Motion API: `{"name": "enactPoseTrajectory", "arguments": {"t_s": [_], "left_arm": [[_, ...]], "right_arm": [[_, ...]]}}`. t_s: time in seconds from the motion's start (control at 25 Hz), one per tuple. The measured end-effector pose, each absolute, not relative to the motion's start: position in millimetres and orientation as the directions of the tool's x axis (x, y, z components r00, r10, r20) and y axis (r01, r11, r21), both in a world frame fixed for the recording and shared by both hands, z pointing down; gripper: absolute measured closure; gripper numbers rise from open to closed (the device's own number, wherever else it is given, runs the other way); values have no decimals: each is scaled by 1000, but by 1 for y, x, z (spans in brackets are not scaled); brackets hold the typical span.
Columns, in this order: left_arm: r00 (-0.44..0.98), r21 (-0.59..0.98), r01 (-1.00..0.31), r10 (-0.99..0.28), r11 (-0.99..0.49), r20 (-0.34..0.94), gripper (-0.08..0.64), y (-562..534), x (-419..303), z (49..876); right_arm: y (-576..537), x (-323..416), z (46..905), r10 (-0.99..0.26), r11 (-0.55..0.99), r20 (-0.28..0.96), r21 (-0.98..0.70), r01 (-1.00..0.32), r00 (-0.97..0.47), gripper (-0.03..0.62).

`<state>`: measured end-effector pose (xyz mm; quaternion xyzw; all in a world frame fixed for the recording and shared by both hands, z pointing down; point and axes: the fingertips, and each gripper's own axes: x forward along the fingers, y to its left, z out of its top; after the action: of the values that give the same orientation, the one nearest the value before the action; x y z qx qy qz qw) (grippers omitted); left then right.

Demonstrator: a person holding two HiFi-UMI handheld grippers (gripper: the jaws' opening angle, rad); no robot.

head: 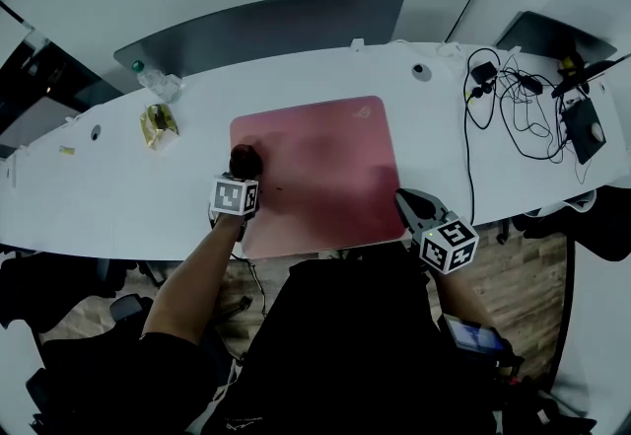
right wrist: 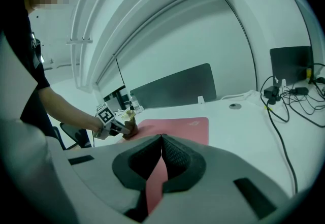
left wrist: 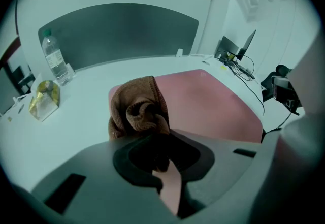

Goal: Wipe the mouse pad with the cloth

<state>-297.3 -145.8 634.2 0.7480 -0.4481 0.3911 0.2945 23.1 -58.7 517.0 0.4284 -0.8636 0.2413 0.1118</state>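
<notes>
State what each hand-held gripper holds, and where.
Left hand-held gripper clamps the brown cloth by its bunched near end; right hand-held gripper is shut, holding nothing.

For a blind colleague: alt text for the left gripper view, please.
The left claw is shut on a bunched brown cloth at the left edge of a pink mouse pad on a white desk; a water bottle stands far left.

White curved surface (head: 108,216), grey divider panel (head: 266,29) along its far edge, wood floor (head: 523,260) below, monitor (head: 547,34) and cables (head: 513,108) far right.
</notes>
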Motion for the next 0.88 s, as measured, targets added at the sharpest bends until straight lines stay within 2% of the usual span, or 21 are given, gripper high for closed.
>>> {"name": "enactPoseTrajectory", "arguments": {"t_s": [0.88], "left_arm": [[381, 210, -890, -408, -404, 830, 503, -153, -168, 640]], "right_arm": [[-101, 52, 522, -617, 573, 371, -392, -720, -694, 566]]}}
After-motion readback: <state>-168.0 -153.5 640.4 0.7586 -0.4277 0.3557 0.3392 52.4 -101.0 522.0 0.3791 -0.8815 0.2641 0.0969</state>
